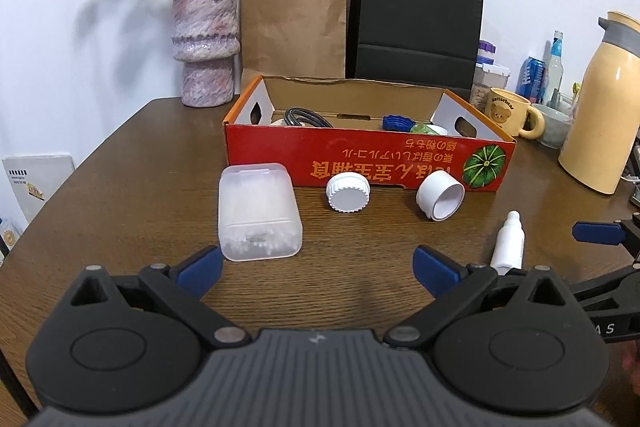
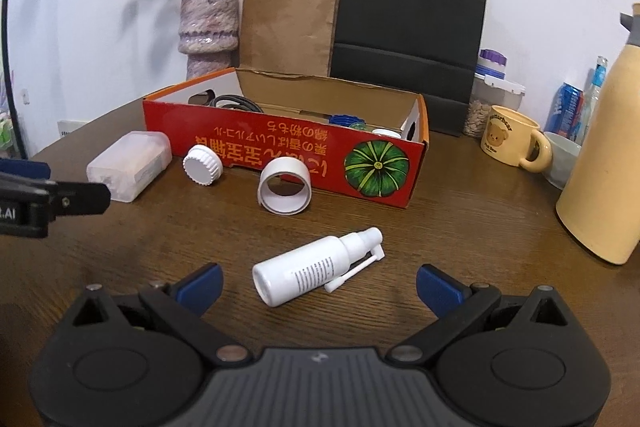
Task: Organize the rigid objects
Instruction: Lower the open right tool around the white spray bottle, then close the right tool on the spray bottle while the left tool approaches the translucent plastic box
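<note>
A red cardboard box [image 1: 360,167] [image 2: 280,155] stands open on the brown table, with a cable, a blue lid and other bits inside. In front of it lie a frosted plastic case [image 1: 258,213] [image 2: 128,163], a white ribbed cap [image 1: 347,191] [image 2: 203,164], a white ring-shaped cap [image 1: 440,195] [image 2: 285,187] and a white spray bottle [image 1: 508,245] [image 2: 308,267] on its side. My left gripper [image 1: 320,267] is open and empty, just short of the case. My right gripper [image 2: 320,285] is open and empty, with the spray bottle just ahead between its fingers.
Behind the box stand a vase with dried roses [image 1: 206,43], a brown paper bag [image 1: 294,23] and a black paper bag [image 1: 416,27]. At the right are a bear mug [image 1: 512,111] [image 2: 512,141], a cream thermos [image 1: 600,107] [image 2: 604,163], cans and jars.
</note>
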### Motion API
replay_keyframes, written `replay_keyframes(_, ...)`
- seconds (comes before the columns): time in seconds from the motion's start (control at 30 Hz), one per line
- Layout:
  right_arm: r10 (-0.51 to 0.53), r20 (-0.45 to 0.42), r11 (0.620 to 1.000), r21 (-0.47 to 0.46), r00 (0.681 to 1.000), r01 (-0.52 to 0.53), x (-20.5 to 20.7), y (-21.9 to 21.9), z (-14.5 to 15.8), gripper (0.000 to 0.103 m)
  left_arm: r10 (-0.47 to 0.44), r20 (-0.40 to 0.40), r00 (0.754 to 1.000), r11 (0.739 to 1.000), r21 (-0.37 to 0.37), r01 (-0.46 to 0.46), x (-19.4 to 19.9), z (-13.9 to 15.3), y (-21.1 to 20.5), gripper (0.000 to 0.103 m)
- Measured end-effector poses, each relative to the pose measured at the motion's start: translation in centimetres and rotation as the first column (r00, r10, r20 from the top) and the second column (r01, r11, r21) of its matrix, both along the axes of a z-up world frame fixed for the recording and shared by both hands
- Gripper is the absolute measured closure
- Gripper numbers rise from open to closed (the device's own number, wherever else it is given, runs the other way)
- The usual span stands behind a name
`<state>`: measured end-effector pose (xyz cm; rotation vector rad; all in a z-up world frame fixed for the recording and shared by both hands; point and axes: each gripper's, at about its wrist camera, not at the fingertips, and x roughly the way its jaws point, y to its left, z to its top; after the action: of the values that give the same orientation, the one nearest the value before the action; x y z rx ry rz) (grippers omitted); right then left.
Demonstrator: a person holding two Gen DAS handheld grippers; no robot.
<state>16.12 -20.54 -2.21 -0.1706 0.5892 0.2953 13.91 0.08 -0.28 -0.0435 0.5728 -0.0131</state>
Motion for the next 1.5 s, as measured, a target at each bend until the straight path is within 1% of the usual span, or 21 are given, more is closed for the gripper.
replay_keyframes(0.1,0.041,0.001,0.999,-0.02,0.999,-0.041,0.6,-0.3,-0.3,0.0,-0.001,-0.002,1.0,1.0,0.002,0.001,0.1,0.0,-0.1,0.0)
replay_keyframes(0.27,0.102,-0.036,0.995,-0.018,0.994,-0.103,2.4,-1.3,-1.1,0.0,-0.002,-0.008,1.0,1.0,0.009,0.002,0.2,-0.2,-0.4,0.0)
replay_keyframes(0.33,0.139,-0.045,0.99,-0.001,0.989,-0.139,2.9,-1.7,-1.1,0.0,-0.001,-0.013,1.0,1.0,0.002,0.001,0.3,-0.2,-0.6,0.0)
replay_keyframes(0.47,0.2,-0.027,0.979,-0.027,0.979,-0.2,3.4,-1.7,-1.1,0.0,-0.005,-0.024,1.0,1.0,0.0,0.005,0.4,-0.5,-1.3,0.0)
replay_keyframes(0.63,0.277,-0.037,0.96,-0.024,0.96,-0.278,4.3,-1.7,-1.2,0.0,-0.018,-0.032,0.999,1.0,0.001,0.018,0.6,-0.6,-2.5,0.0)
replay_keyframes(0.73,0.281,-0.044,0.959,-0.03,0.959,-0.283,5.0,-1.8,-1.4,0.0,-0.023,-0.037,0.999,1.0,-0.003,0.023,0.8,-0.8,-3.1,0.0)
replay_keyframes(0.9,0.312,-0.048,0.95,0.001,0.949,-0.312,6.1,-2.2,-1.4,0.0,-0.035,-0.045,0.998,0.999,-0.005,0.035,1.1,-0.9,-3.8,0.0)
replay_keyframes(1.17,0.314,-0.085,0.95,0.033,0.946,-0.312,7.7,-1.7,-2.0,0.0,-0.03,-0.059,0.998,0.999,-0.012,0.03,1.7,-1.1,-3.6,0.0)
replay_keyframes(1.27,0.303,-0.101,0.953,0.039,0.948,-0.301,7.7,-1.7,-2.4,0.002,-0.023,-0.063,0.998,1.0,-0.019,0.022,1.9,-1.1,-3.3,0.0)
replay_keyframes(1.33,0.298,-0.104,0.954,0.052,0.949,-0.294,7.8,-1.9,-2.4,0.006,-0.019,-0.064,0.998,1.0,-0.025,0.017,2.0,-1.1,-3.1,0.0)
replay_keyframes(1.5,0.264,-0.099,0.964,0.051,0.959,-0.26,7.8,-2.1,-2.3,0.006,-0.013,-0.066,0.998,0.999,-0.032,0.011,2.1,-1.1,-2.9,0.0)
